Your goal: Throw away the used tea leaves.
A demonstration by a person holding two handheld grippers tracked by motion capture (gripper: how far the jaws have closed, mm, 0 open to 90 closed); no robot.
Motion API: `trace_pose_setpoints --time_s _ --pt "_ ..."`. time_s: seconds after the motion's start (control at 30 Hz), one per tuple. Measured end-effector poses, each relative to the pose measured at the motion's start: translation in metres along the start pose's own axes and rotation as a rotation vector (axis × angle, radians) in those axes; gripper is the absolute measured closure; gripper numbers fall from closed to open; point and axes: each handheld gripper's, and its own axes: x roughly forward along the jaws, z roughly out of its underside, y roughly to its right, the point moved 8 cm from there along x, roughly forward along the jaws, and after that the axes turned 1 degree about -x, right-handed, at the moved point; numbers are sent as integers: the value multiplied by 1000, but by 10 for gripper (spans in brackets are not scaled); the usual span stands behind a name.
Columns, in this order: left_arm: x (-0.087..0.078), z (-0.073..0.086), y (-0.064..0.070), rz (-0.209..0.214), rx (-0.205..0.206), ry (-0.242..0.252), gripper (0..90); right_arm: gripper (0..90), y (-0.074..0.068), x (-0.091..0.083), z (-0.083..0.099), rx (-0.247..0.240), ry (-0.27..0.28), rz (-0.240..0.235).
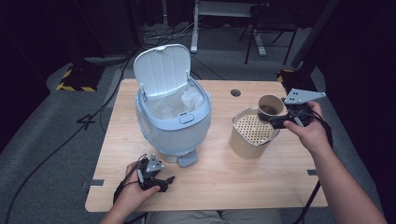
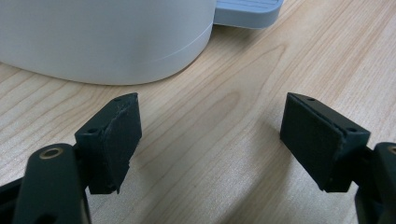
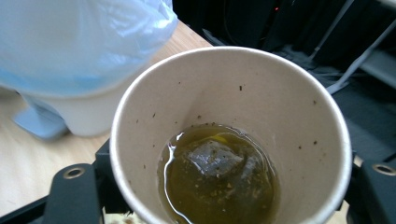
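The left gripper (image 1: pixel 164 179) is made of black parts, with a small grey three-cornered plate on top and black cables trailing behind it. Flat rectangular black pads (image 2: pixel 116 140) are fitted on its jaws, with small screw holes at the corners. A larger grey plate with holes is carried on the right gripper (image 1: pixel 275 122). Forearms are left bare.

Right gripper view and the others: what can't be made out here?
- Right gripper jaws: right gripper view, hidden behind the brown paper cup they clamp.
- Tea bag: blurred under murky liquid.
- Pale blue pedal bin: left gripper view, cut off by top edge.
- Perforated beige canister: high view, contents hidden beneath its insert.
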Motion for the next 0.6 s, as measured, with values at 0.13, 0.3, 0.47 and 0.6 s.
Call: trace_pose_setpoints --time_s 0.13,0.3,0.47,0.6 --pt "0 1 0 -2 -3 0 212 277 3 2 2 -128 -43 62" --pt "-1 1 1 -2 -4 -2 212 278 7 4 4 -330 -111 160" --pt "-2 2 1 -4 -7 0 213 279 9 4 7 -578 -235 285" --pt "-3 3 1 -6 -7 -1 212 280 7 4 7 -727 -303 356"
